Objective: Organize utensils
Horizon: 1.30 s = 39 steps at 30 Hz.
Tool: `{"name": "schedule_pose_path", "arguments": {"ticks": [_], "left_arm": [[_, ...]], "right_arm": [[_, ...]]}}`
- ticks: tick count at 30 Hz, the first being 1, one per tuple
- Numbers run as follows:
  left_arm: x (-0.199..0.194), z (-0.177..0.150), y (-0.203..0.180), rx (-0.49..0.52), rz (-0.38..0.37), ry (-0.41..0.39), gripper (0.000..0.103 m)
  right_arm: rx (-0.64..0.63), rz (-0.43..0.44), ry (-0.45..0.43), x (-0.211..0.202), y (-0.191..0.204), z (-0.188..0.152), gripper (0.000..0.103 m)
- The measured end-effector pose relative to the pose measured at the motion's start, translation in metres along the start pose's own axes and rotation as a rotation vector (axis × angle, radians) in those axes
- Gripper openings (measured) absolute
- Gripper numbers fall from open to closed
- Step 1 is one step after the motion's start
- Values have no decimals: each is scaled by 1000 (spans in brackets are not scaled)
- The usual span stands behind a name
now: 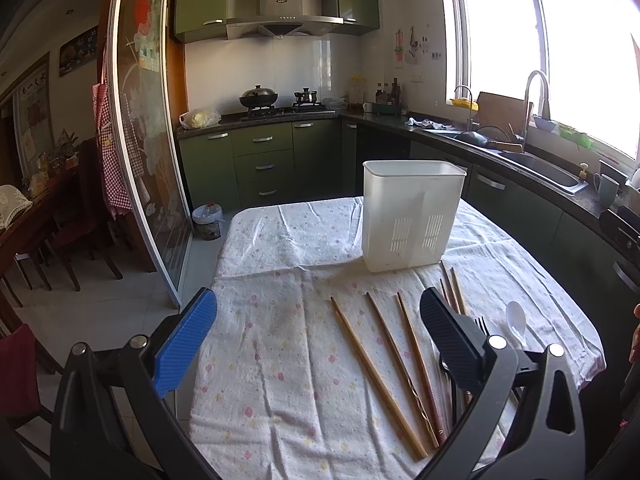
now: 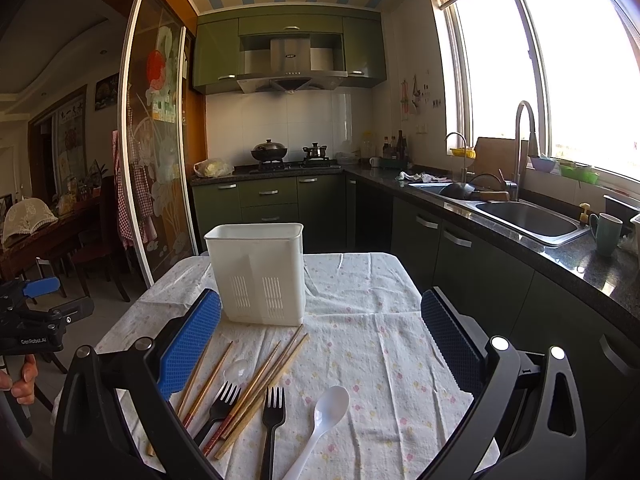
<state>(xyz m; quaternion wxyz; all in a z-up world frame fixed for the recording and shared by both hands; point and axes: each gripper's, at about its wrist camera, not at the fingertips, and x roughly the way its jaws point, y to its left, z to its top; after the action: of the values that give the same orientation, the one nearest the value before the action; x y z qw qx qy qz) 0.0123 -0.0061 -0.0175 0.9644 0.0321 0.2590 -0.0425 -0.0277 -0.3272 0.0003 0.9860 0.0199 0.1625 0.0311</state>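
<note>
Floral tablecloth [image 2: 360, 320] before us: chopsticks [image 2: 256, 384] lie flat, long axes toward upright white holder [image 2: 260, 272]; our left gripper [image 1: 320, 344] and right gripper [image 2: 320, 344] spread, holding nothing.

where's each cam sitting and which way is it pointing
Left wrist: on the left gripper, facing across the table at the chopsticks and white holder; its open jaws show.
Right wrist: on the right gripper, facing the forks and white spoon; its open jaws and the left gripper show.
Shared: holder, chopsticks, kitchen.
</note>
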Motion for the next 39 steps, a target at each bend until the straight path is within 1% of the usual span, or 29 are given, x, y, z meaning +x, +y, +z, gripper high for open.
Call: {"name": "schedule_pose_path", "arguments": {"ticks": [3, 5, 7, 9, 11, 14, 16, 19, 21, 23, 25, 27, 29, 30, 32, 34, 35, 36, 37, 38, 39], "left_arm": [[2, 0, -2, 4, -9, 11, 97], [6, 1, -5, 14, -21, 33, 97], [12, 4, -10, 33, -47, 74, 97], [22, 8, -17, 48, -78, 140, 97], [37, 13, -22, 37, -134, 229, 97], [59, 18, -33, 13, -219, 376, 97], [71, 18, -47, 8, -291, 457, 97], [90, 12, -71, -5, -396, 607, 97], [101, 2, -87, -12, -449, 707, 97], [112, -9, -101, -12, -491, 819, 97], [120, -20, -111, -23, -505, 894, 96], [127, -28, -116, -36, -486, 945, 88], [130, -33, -122, -32, -477, 979, 70], [134, -34, -123, -28, -470, 993, 67], [138, -38, -126, -17, -447, 1007, 55], [144, -42, -127, -5, -421, 1024, 50], [147, -43, -126, 6, -403, 1028, 43], [150, -44, -125, 18, -383, 1030, 38], [152, -44, -126, 32, -361, 1030, 29], [154, -44, -127, 49, -343, 1028, 26], [156, -45, -128, 65, -328, 1026, 25]], "right_arm": [[-2, -1, 14, 3, 1, -3, 99], [-5, -1, 32, 8, 0, -4, 99], [-15, 2, 72, 15, -2, -5, 99], [-23, -2, 133, 26, -5, -6, 99], [-27, 1, 211, 39, -11, -8, 99], [-30, 37, 328, 58, -21, -12, 99], [-26, 47, 372, 64, -27, -14, 99], [-33, 34, 398, 68, -34, -15, 99], [-32, 26, 402, 66, -39, -15, 99], [-25, 23, 406, 65, -43, -16, 99], [-21, 17, 417, 64, -46, -18, 99], [-14, 19, 431, 64, -49, -20, 99], [-13, 21, 441, 64, -51, -22, 99], [-10, 20, 445, 64, -52, -23, 99], [-4, 21, 450, 65, -53, -24, 99], [-3, 23, 452, 65, -54, -24, 99], [-4, 22, 452, 65, -54, -24, 99], [-5, 22, 452, 64, -53, -23, 99], [-6, 24, 450, 65, -52, -24, 99], [-7, 25, 450, 64, -52, -23, 99], [-9, 26, 449, 64, -52, -23, 99]]}}
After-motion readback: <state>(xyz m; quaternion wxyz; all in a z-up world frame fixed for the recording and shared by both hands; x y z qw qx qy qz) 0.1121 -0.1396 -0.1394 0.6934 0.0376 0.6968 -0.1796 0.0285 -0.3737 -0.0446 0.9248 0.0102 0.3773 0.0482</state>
